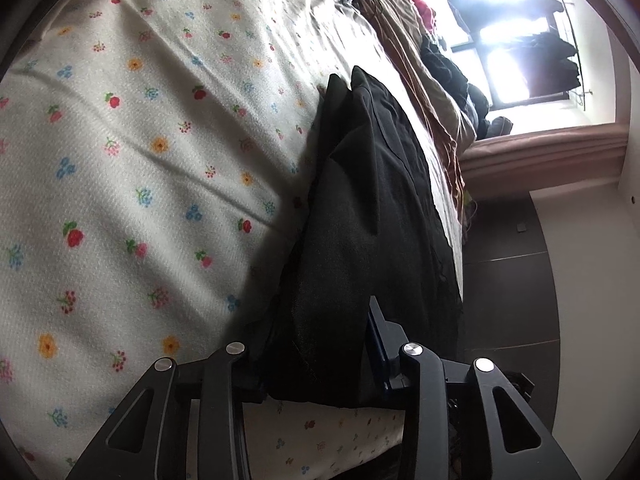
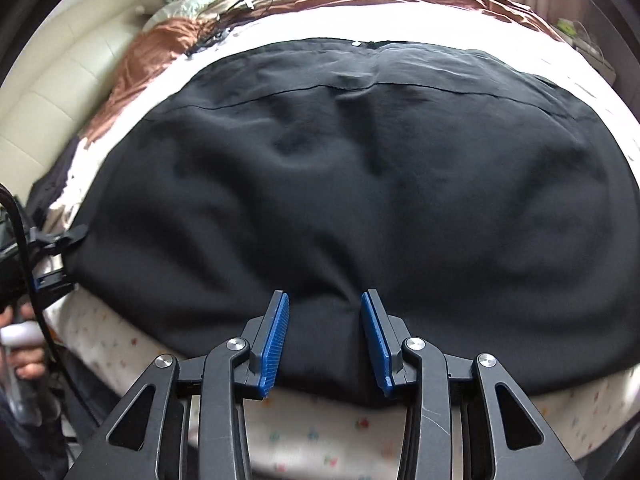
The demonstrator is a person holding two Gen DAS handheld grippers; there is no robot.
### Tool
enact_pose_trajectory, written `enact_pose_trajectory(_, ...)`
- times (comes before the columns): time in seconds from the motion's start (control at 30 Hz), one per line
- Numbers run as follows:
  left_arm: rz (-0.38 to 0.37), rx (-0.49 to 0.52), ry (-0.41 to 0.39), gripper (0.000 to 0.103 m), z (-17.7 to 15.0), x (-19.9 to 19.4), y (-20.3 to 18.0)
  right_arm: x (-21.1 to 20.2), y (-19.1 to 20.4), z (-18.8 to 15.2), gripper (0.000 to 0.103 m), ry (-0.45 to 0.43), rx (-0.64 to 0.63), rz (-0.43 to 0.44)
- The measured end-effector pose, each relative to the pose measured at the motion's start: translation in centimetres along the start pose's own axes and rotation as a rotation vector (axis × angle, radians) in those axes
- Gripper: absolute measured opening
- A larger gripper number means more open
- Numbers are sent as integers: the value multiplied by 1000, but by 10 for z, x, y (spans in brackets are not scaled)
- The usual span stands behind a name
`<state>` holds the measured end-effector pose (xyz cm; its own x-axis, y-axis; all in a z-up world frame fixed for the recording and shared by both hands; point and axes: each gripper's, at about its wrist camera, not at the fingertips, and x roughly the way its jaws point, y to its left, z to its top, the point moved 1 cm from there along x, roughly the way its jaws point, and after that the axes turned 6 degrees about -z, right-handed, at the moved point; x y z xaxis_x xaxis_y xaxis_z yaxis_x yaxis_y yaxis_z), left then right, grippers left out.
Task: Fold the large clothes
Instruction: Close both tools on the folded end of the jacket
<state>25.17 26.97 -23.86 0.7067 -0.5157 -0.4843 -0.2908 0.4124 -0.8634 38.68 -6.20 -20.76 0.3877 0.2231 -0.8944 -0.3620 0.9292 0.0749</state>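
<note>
While a black garment lies on the floral bedsheet, both grippers (left, right) pinch its near edge.

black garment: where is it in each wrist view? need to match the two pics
Left wrist: black garment runs from bottom centre up the middle, seen edge-on.
Right wrist: it fills the centre, spread flat.
Shared landmark: floral sheet, at left in the left view, along the bottom in the right.

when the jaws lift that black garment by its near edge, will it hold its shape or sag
It will probably sag: the black garment lies in soft ripples and bunches up between the right gripper pads. It looks thin and light, so likely easy to lift. It may drag across the floral sheet rather than slide cleanly.
</note>
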Motion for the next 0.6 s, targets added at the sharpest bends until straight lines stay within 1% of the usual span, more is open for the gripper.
enact_pose_trajectory(0.03, -5, -4, -3, 39, -1, -1, 0, 5, 1, 6, 38, 2, -2, -7)
enact_pose_trajectory(0.1, -11, -9, -8, 39, -1, -2, 3, 12, 2, 18, 33, 2, -3, -21)
enact_pose_trajectory(0.13, -9, -13, -10, 39, -1, -2, 3, 15, 2, 26, 31, 3, 3, -29)
enact_pose_trajectory(0.2, -1, -26, -15, 39, -1, -1, 4, 22, 1, 40, 23, 5, 19, -38)
enact_pose_trajectory(0.27, 11, -34, -19, 39, -2, -2, 3, 26, -3, 53, 20, 5, 41, -45)
enact_pose_trajectory(0.4, 28, -56, -32, 39, -3, -1, 4, 38, -11, 85, 19, 2, 77, -57)
enact_pose_trajectory(0.6, 38, -102, -48, 39, -7, -3, 5, 54, -18, 122, 19, -8, 103, -90)
